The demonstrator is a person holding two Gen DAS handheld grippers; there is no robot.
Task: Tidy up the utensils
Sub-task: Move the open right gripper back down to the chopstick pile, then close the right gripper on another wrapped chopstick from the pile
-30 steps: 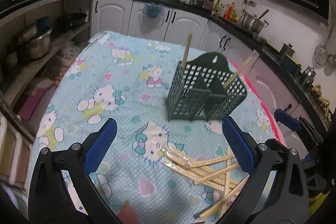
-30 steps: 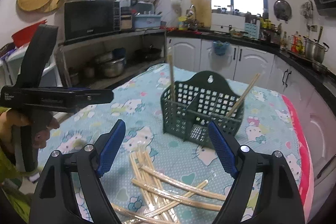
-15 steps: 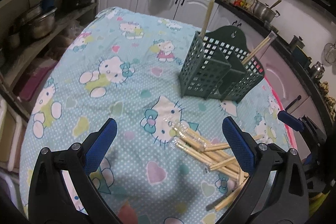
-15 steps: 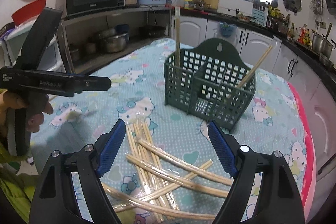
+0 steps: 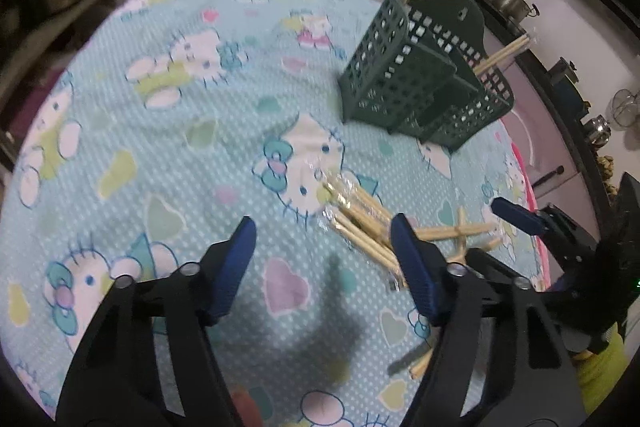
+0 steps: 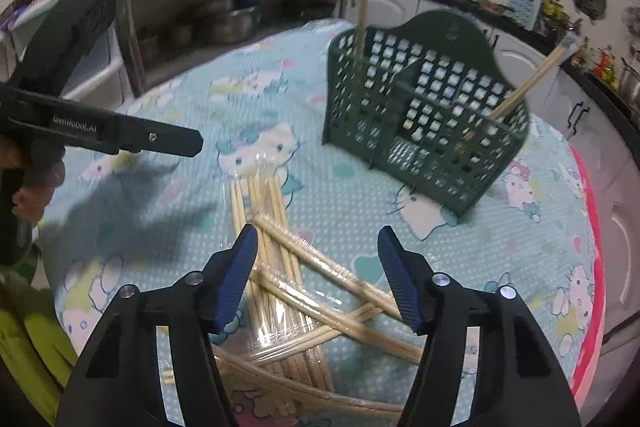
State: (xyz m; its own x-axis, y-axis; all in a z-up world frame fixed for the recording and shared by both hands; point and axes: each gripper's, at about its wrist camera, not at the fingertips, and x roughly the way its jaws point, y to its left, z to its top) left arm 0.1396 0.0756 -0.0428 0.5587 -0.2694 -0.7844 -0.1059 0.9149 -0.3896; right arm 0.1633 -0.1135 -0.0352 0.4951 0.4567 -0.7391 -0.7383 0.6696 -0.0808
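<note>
While both tools hang over the patterned tabletop [image 5: 168, 131], each stands with its blue pads apart and nothing between them. The left tool [image 5: 323, 259] is above bare cloth, and the heap of wrapped chopsticks [image 5: 360, 223] lies just ahead of it and toward its right pad, which overlaps the near ends of a few sticks in the view. Farther ahead and to the right of this tool stands the green basket [image 5: 404, 83], with one chopstick upright at its left end and another leaning out at its right. The right tool [image 6: 314, 263] is directly over the pile of chopsticks [image 6: 280, 259], several of which run lengthwise between its pads while others cross them at a slant. Beyond this tool, ahead and slightly right, the basket [image 6: 424, 107] sits on the cloth, apart from the pile. To this tool's left, the other tool's black body [image 6: 100, 131] shows, gripped by a hand [image 6: 28, 179].
</note>
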